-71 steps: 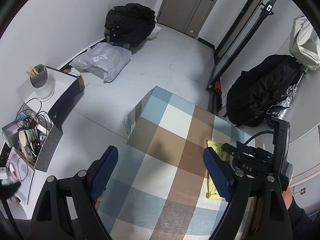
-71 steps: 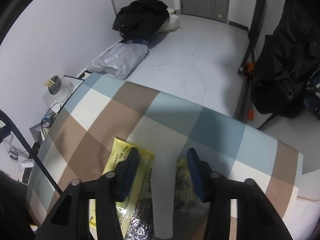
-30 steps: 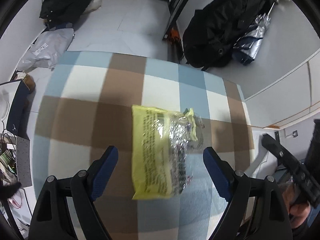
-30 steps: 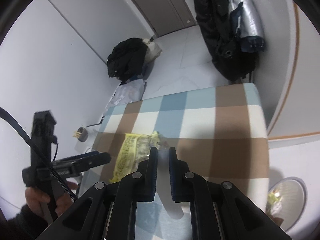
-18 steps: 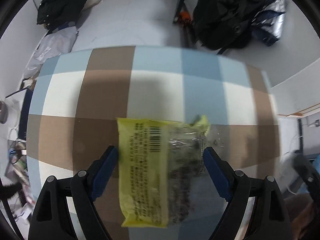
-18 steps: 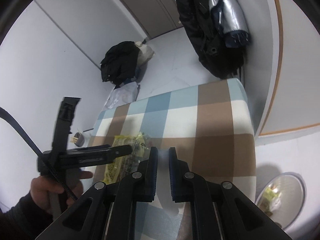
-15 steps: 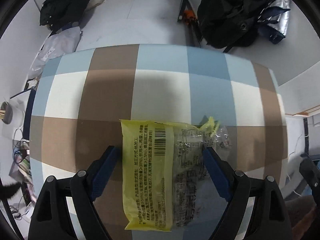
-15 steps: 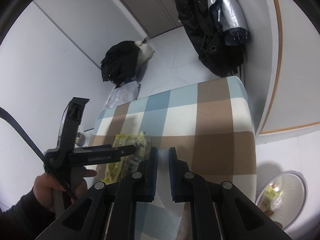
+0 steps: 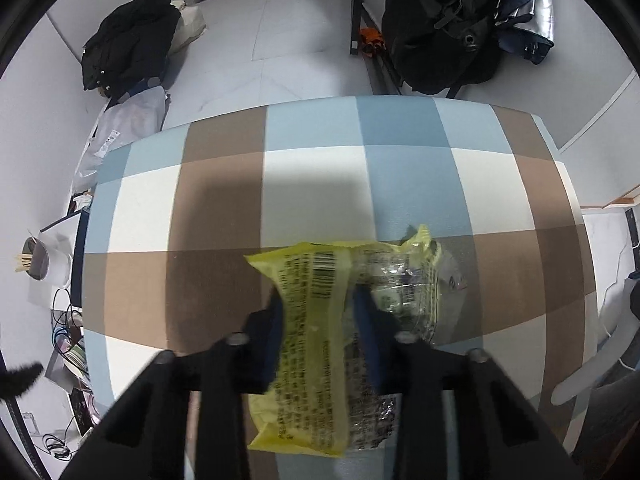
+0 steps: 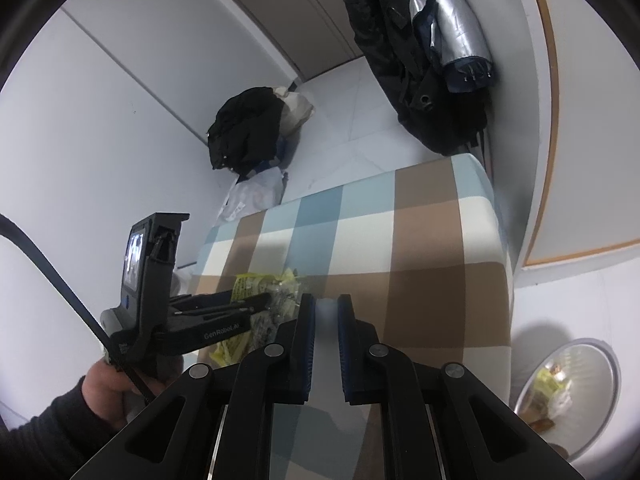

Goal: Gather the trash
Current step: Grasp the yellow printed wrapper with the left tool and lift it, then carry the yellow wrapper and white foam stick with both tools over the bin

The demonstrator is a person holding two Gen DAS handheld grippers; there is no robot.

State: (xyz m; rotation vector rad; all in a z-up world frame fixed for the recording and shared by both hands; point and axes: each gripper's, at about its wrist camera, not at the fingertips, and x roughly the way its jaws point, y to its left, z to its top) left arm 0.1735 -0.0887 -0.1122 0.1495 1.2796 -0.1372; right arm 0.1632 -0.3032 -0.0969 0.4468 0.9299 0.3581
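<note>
A yellow and clear snack wrapper (image 9: 316, 280) lies crumpled on the table with the blue, brown and white checked cloth (image 9: 320, 184). My left gripper (image 9: 320, 316) points steeply down at it. Its jaws are closing, and the blue pads pinch the wrapper's yellow middle between them. In the right wrist view the same wrapper (image 10: 256, 282) sits under the left gripper (image 10: 264, 300), which a hand holds. My right gripper (image 10: 326, 312) hovers over the table just right of the wrapper, shut with nothing between its pads.
A round metal bin (image 10: 612, 364) with trash inside stands on the floor right of the table. On the floor beyond the table are a black clothes pile (image 9: 124, 48), a grey parcel bag (image 9: 128, 120) and a black bag with an umbrella (image 9: 448, 20). A white cup of sticks (image 9: 40, 260) stands at the left.
The left gripper came down over the wrapper and its jaws went from wide apart to tight around the wrapper's middle. The right gripper stayed shut and hardly moved.
</note>
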